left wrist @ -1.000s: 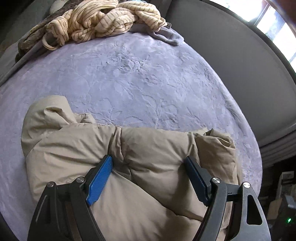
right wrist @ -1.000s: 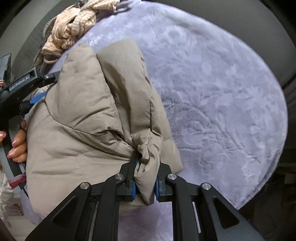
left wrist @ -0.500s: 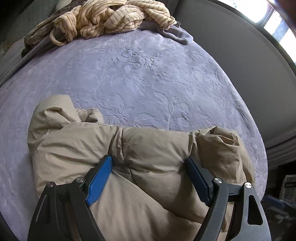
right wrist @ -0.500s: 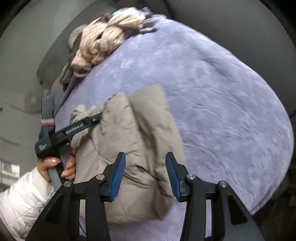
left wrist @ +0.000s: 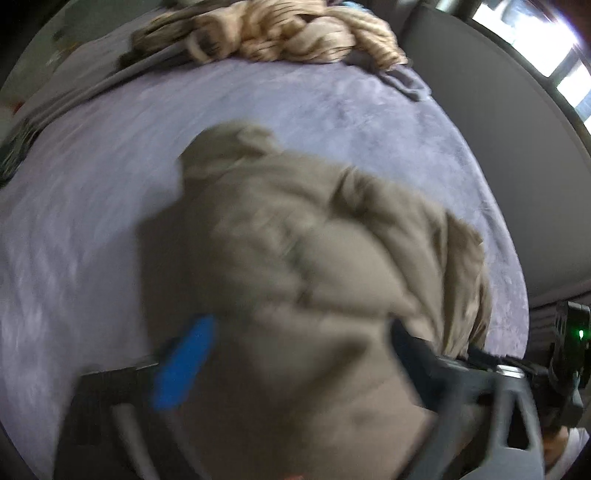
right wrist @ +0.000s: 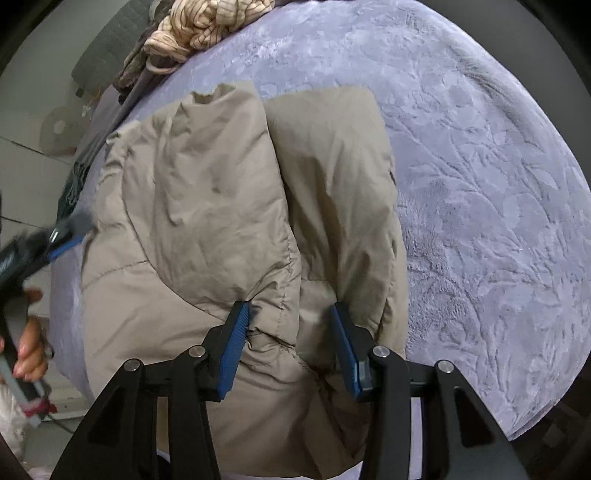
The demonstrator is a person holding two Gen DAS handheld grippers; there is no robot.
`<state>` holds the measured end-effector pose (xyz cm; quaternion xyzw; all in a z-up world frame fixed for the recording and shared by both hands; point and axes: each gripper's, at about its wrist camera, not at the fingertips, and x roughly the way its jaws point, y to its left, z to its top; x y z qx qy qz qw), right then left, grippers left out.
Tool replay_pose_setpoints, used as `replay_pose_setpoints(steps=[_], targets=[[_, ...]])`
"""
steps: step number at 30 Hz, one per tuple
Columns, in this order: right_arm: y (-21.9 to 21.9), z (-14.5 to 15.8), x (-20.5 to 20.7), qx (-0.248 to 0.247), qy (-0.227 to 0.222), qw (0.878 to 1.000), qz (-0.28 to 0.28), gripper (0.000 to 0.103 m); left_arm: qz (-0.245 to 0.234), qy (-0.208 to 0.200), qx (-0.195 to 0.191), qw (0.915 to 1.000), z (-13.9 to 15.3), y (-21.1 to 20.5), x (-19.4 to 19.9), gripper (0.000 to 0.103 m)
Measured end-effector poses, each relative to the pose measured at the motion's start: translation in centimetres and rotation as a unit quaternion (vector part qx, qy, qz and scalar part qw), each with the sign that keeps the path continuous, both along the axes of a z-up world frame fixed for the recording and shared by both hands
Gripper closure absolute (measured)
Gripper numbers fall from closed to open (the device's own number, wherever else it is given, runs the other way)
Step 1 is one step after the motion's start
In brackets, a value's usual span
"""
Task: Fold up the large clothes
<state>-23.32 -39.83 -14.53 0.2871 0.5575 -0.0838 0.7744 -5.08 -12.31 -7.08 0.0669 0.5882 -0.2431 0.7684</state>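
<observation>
Since a second ago the right gripper (right wrist: 291, 343) has let go of the bunched fold it pinched, and the left gripper (left wrist: 295, 347) has swung sideways off its earlier grip.

Left wrist view, heavily blurred: the beige padded jacket (left wrist: 314, 251) lies folded on the lavender bed cover (left wrist: 92, 221), filling the middle and lower frame. The left gripper's jaws have just been opening and stand wide, one blue pad (left wrist: 184, 365) at the jacket's left edge, the dark finger on the right side; jacket fabric lies between them, unpressed as far as the blur allows. A heap of striped cream clothes (left wrist: 288, 33) sits at the far edge of the bed.

Right wrist view: the jacket lies folded in two long lobes side by side on the cover. The right gripper's jaws, having just opened, stand apart with a ridge of fabric between the blue pads, released rather than clamped. At the left edge a hand (right wrist: 31, 350) holds the other gripper beside the jacket.
</observation>
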Motion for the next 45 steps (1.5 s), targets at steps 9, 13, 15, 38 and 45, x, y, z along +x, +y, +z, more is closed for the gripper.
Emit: replay_pose_setpoints(steps=[9,13,15,38,45], targets=[[0.0,-0.5,0.7,0.008,0.010,1.000,0.020,0.051,0.052,0.035,0.002,0.9980,-1.0,3.3,-3.7,0.000],[0.0,1.4,0.5,0.008,-0.001,1.000,0.017,0.049,0.041,0.032,0.007,0.9986,-0.8,3.8,-4.4,0.000],[0.1,2.3,0.0,-0.001,-0.004,1.000,0.011,0.044,0.037,0.035,0.005,0.9987,-1.1,4.0,-4.4,0.000],[2.5,5.9,-2.4,-0.047,-0.028,0.997,-0.048,0.023,0.016,0.050,-0.020,0.9985,-2.0,7.0,-3.5,0.000],[-0.9,4.8,-0.7,-0.030,-0.007,0.999,-0.022,0.013,0.038,0.057,-0.024,0.9973,-2.0,5.9,-2.5,0.000]])
